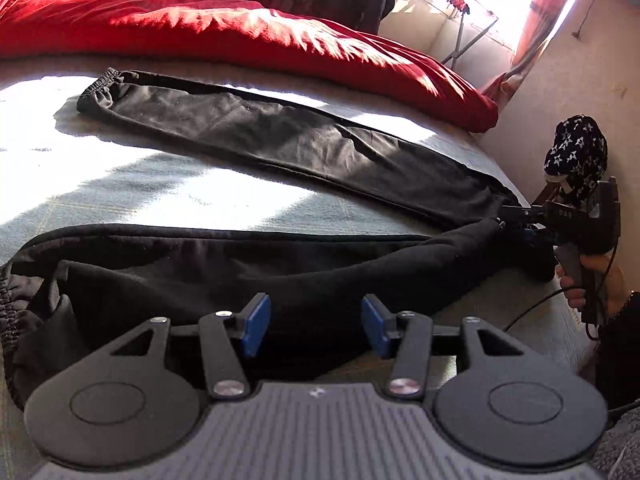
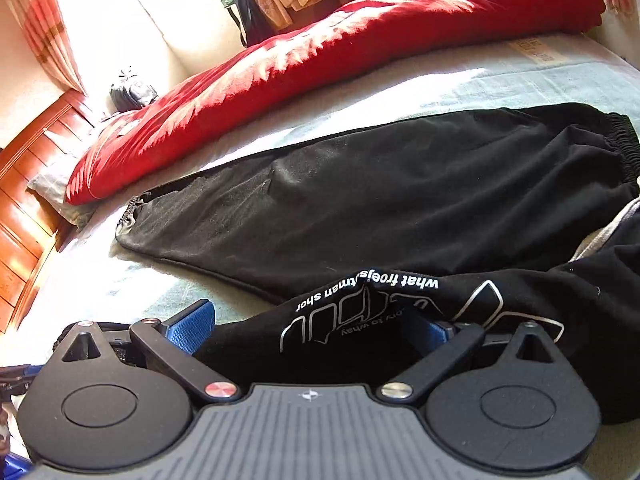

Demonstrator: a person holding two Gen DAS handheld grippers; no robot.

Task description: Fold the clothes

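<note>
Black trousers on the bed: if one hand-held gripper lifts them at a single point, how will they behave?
Probably floppy: the black trousers lie creased and flat on the bed, so the rest would likely sag and trail. Likely light for their size, since the cloth looks thin. Pushed, they would probably bunch up rather than slide, as the near leg is already rumpled.

hard daylight from the window [image 1: 520, 12], blown out to white. glare patches on the bed sheet [image 1: 100, 148], dappled sun on the red duvet [image 2: 360, 40]. black trousers [image 2: 400, 184] lose detail in shadow. strong fisheye bend at edges, corners soft.
</note>
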